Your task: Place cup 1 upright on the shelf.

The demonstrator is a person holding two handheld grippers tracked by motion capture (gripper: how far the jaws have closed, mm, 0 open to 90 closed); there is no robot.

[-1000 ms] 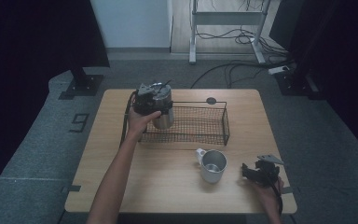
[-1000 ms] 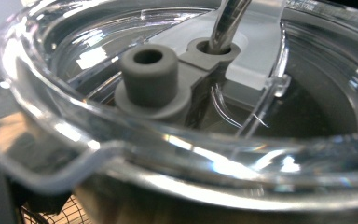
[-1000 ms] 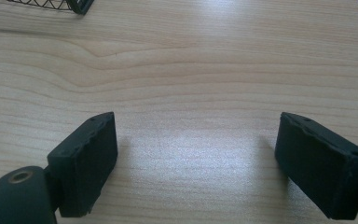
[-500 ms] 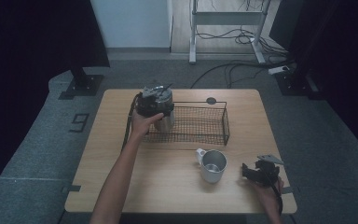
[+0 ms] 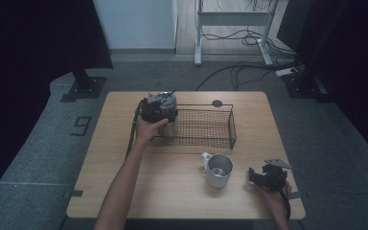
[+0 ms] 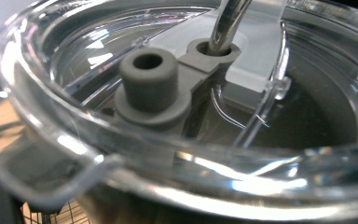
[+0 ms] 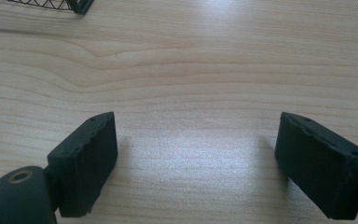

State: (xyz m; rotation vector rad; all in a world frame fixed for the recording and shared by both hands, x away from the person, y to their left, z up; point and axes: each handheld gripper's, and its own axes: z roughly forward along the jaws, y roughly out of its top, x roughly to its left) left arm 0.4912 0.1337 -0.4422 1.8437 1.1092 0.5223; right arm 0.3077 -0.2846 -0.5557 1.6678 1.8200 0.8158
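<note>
Lowered a little since the earlier frame, my left tongs (image 5: 159, 109) carry the steel tumbler (image 5: 168, 117) into the left end of the wire basket (image 5: 220, 125), pinching it near its clear lid (image 6: 177, 93) with the straw (image 6: 226, 23). I judge the placing step is underway; next I should set it down upright, then release. My right tongs (image 7: 196, 158) rest spread and empty on the worktop (image 5: 172, 191), beside the mug (image 5: 219, 168)
</note>
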